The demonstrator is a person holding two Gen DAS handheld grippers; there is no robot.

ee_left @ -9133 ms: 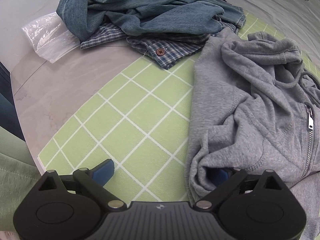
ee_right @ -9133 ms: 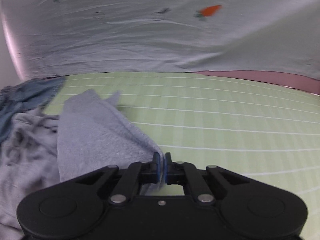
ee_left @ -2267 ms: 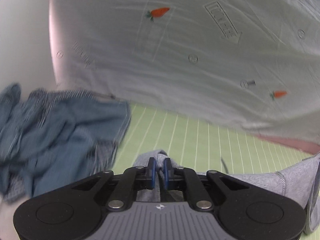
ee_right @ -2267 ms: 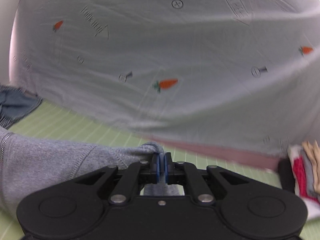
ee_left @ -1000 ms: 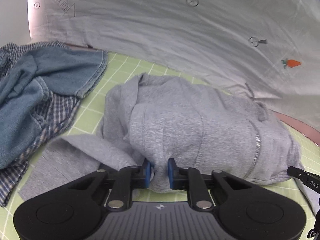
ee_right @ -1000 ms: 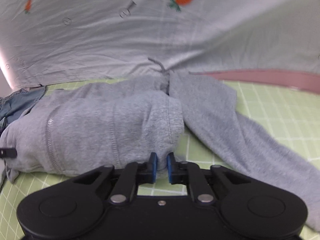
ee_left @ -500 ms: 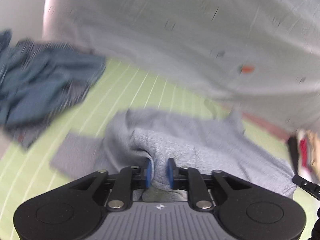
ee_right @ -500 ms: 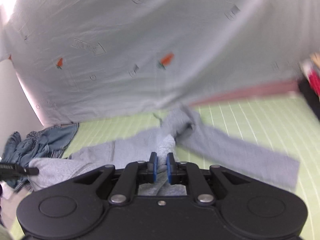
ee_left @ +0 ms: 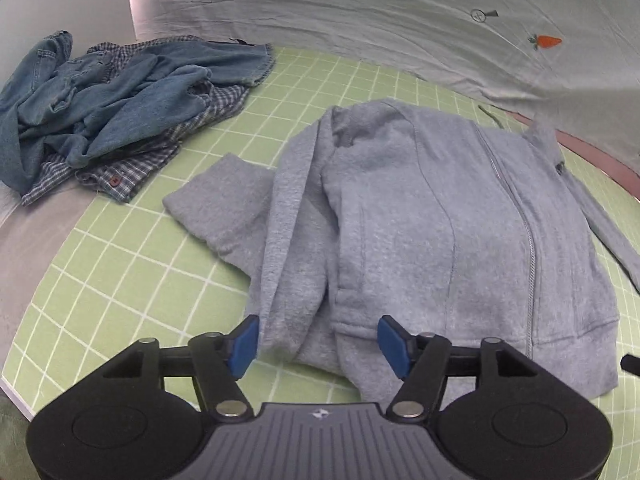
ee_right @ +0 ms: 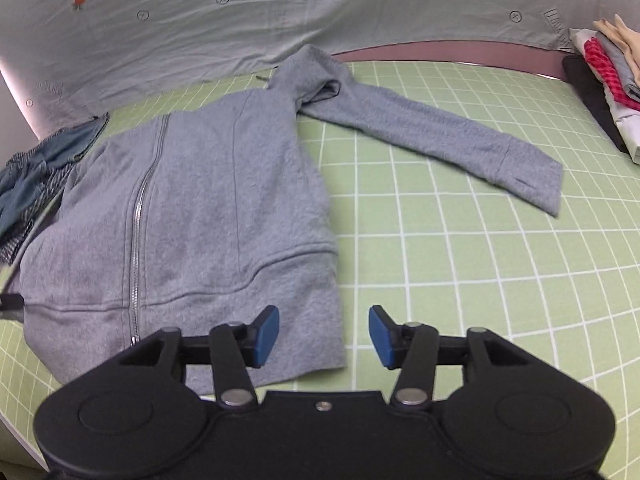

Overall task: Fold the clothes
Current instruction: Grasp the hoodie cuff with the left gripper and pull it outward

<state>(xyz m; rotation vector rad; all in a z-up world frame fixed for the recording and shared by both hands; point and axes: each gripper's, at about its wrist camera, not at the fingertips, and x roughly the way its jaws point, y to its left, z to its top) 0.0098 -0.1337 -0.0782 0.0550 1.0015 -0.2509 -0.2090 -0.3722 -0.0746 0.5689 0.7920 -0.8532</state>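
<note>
Green gridded matting (ee_right: pixel 460 264) is carrying the grey hoodie (ee_right: pixel 208 200) flat and zip-up, both the left gripper (ee_left: pixel 318 346) and the right gripper (ee_right: pixel 323 335) are opening their jaws over its hem without pinching it, so smoothing the bunched left sleeve (ee_left: pixel 224 216) is looking wise before folding.

What my two cameras can't show

From my left tongs, the grey hoodie (ee_left: pixel 420 216) covers part of its own near sleeve (ee_left: pixel 224 208), and its far sleeve runs off the right edge. From my right tongs, the pile of folded clothes (ee_right: pixel 608 72) is cut by the frame, the denim heap (ee_right: pixel 36 172) is half out of view, and the small prints on the backdrop sheet (ee_right: pixel 360 8) are too tiny to read.
</note>
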